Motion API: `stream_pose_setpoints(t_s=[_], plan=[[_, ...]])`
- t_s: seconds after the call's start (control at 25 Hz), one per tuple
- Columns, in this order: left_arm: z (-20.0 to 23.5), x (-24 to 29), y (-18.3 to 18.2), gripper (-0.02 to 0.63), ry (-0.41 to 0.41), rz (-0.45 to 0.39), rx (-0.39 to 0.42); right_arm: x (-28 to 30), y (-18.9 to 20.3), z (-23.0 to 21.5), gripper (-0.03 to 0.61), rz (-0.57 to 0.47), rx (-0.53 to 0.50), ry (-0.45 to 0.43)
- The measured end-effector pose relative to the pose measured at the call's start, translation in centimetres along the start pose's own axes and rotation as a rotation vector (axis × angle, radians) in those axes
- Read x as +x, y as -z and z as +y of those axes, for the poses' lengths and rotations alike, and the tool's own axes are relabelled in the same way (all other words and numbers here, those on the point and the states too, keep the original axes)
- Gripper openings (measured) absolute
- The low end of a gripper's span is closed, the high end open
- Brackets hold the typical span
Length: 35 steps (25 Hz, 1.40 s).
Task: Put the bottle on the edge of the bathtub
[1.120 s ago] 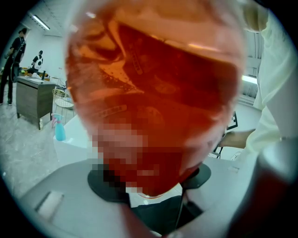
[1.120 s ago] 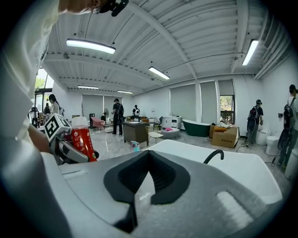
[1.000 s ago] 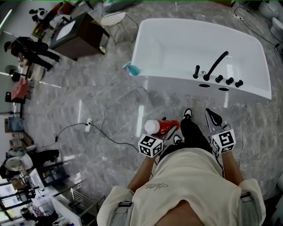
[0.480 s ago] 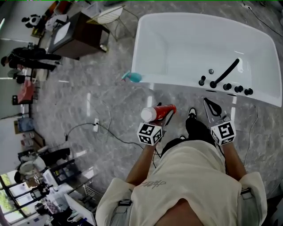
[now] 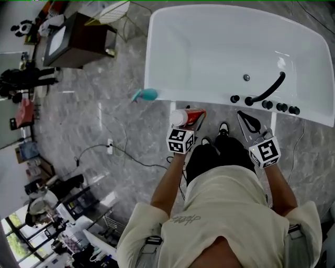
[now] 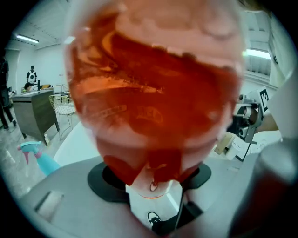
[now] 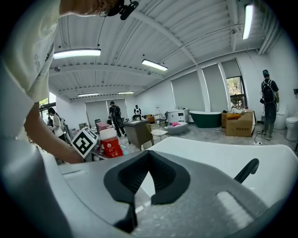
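Note:
A red bottle (image 5: 187,117) with a white cap lies on its side in my left gripper (image 5: 191,122), which is shut on it. It hangs just short of the white bathtub's near rim (image 5: 209,104). In the left gripper view the red bottle (image 6: 153,93) fills nearly the whole picture. My right gripper (image 5: 250,124) is shut and holds nothing, close to the rim below the black tap (image 5: 267,89). From the right gripper view, the bottle (image 7: 111,145) shows at left beside the left marker cube, and the tub (image 7: 223,158) lies beyond the gripper (image 7: 148,153).
A teal spray bottle (image 5: 145,95) stands on the floor by the tub's left corner. A cable and power strip (image 5: 110,144) lie on the grey marble floor. A dark desk (image 5: 78,39) and wire chair (image 5: 112,10) stand at far left, with people beyond.
The person has stepped toward the bathtub. Both grippers are now closer to its near rim, the bottle still held in the left one.

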<state>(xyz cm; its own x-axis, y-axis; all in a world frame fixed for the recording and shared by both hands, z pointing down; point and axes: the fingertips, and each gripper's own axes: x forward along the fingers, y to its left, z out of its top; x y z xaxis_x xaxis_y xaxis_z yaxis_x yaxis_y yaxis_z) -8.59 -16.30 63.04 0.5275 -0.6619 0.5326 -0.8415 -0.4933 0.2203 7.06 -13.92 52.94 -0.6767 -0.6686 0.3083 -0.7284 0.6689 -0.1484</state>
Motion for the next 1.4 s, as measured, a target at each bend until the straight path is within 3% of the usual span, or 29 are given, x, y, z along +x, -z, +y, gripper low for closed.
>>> stream_pose_setpoints(t_s=[0.2,0.64,1.12,1.4], plan=[[1.5,4.9,2.7,0.299,-0.02,0.069,0.094,0.1,3.2,-0.3,0.002,0.088,0.05,-0.023],[5.5,13.0,8.0,0.298,-0.008,0.16,0.118,-0.3,6.7,-2.6,0.002,0.186,0.149,0.017],[8.0,14.7,10.0,0.299,-0.071,0.179,0.152,0.7,6.9,-2.2,0.002,0.201,0.216,0.014],[7.5,14.7,10.1,0.305,-0.107,0.143,0.168,0.4,7.0,-2.7,0.002,0.194,0.233,0.044]])
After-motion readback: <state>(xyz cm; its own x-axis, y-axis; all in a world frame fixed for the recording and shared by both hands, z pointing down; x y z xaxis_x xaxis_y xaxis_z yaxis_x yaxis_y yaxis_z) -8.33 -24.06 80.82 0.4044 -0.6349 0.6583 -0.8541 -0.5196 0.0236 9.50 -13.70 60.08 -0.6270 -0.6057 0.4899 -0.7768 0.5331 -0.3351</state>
